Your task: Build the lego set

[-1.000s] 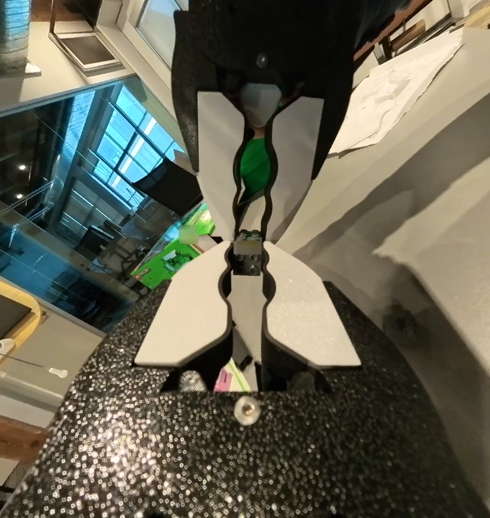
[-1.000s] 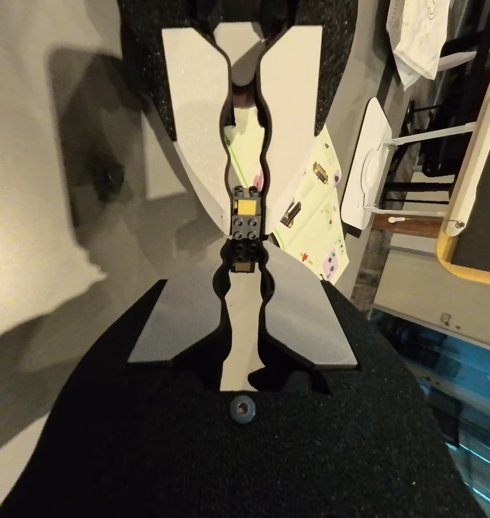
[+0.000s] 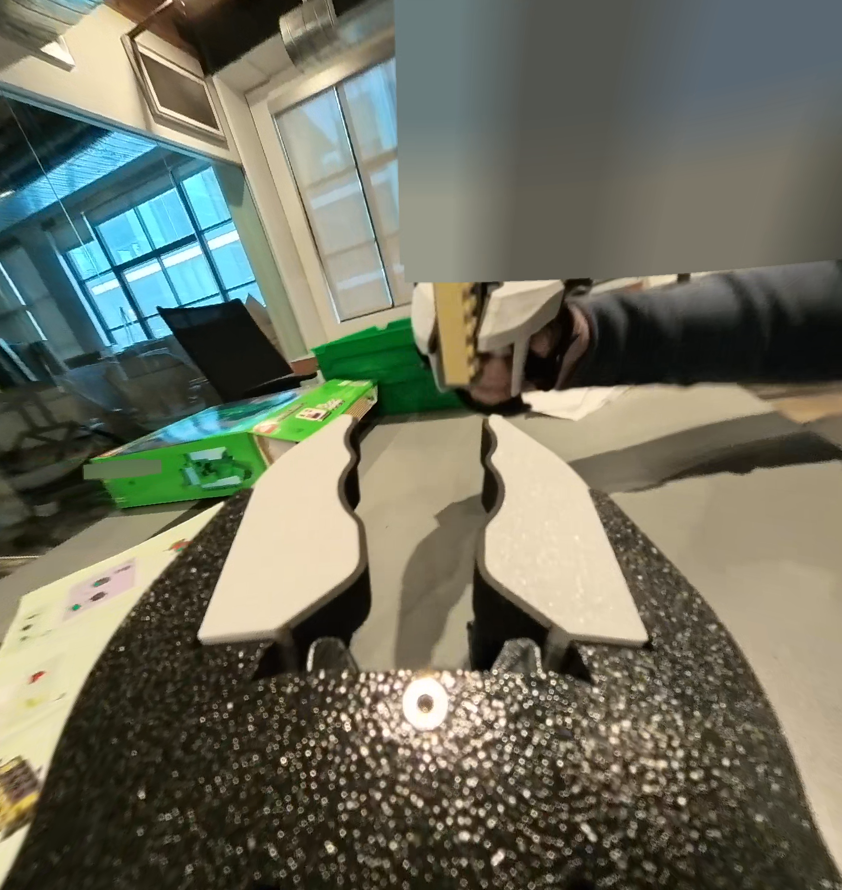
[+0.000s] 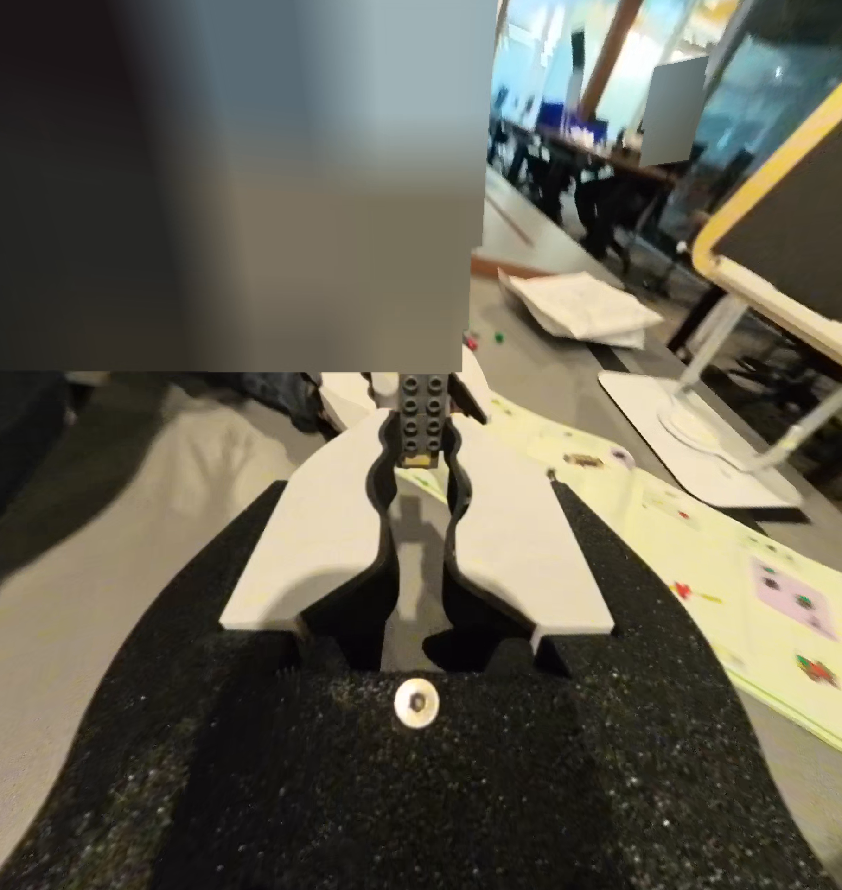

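Grey tabletop (image 3: 698, 554) is seen beneath the left gripper (image 3: 419, 428), spread wide and empty, while the dark brick stack (image 4: 421, 414) is pinched at its near end by the right gripper (image 4: 420, 433) — its long axis carried straight ahead beyond the fingertips.

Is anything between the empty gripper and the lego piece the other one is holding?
Nothing visible. The left gripper is open with only bare table ahead, and the right gripper holds the lego piece up in the air past it.
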Demonstrator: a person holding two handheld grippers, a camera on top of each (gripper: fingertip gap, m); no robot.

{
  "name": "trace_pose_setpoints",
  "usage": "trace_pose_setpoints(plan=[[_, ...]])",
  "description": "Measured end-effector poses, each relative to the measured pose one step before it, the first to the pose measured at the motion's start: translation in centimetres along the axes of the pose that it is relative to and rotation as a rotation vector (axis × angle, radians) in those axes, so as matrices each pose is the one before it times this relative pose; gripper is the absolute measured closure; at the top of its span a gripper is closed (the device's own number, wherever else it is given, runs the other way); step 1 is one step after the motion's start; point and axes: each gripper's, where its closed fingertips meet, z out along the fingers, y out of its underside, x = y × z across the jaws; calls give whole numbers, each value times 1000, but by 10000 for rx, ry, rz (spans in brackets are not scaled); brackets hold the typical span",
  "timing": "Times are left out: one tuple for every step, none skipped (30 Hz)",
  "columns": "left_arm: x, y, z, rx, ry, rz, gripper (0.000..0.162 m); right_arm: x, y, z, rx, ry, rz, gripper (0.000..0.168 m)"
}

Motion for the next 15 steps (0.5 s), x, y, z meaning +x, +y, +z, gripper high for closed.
trace_pose_setpoints(plan=[[-19,-158,-33,99,21,-120,114,-102,-419,-126,604,-198,254,152],[38,-197,-23,116,25,-113,114,-228,-401,-121,599,-238,178,152],[76,-240,-21,142,40,-128,115,-102,-294,-119,524,-130,157,152],[113,-246,-8,151,50,-131,115,-113,-176,-118,449,-109,95,152],[148,-209,8,128,53,-114,116,-87,-44,-120,346,-73,78,152],[174,-116,29,71,61,-86,116,-68,21,-138,297,-39,30,152],[205,-56,68,26,67,-61,117,-94,56,-148,257,-44,-42,152],[257,-55,101,20,83,-54,117,-81,97,-143,189,-19,-69,152],[306,-73,129,26,102,-44,118,-94,96,-124,155,-26,-97,152],[300,-65,147,22,69,3,118,-116,87,-87,124,-29,-100,152],[301,-30,158,1,40,91,118,-126,92,-55,69,-47,-53,152],[337,-51,152,-19,27,190,118,-137,68,-44,44,-59,-55,152],[312,-106,136,-16,-25,275,119,-133,22,-16,27,-72,-84,152],[288,-128,122,-10,-58,325,121,-118,45,4,-29,-62,-140,152],[285,-51,119,-37,-54,321,123,-78,88,0,-83,-25,-177,152]])
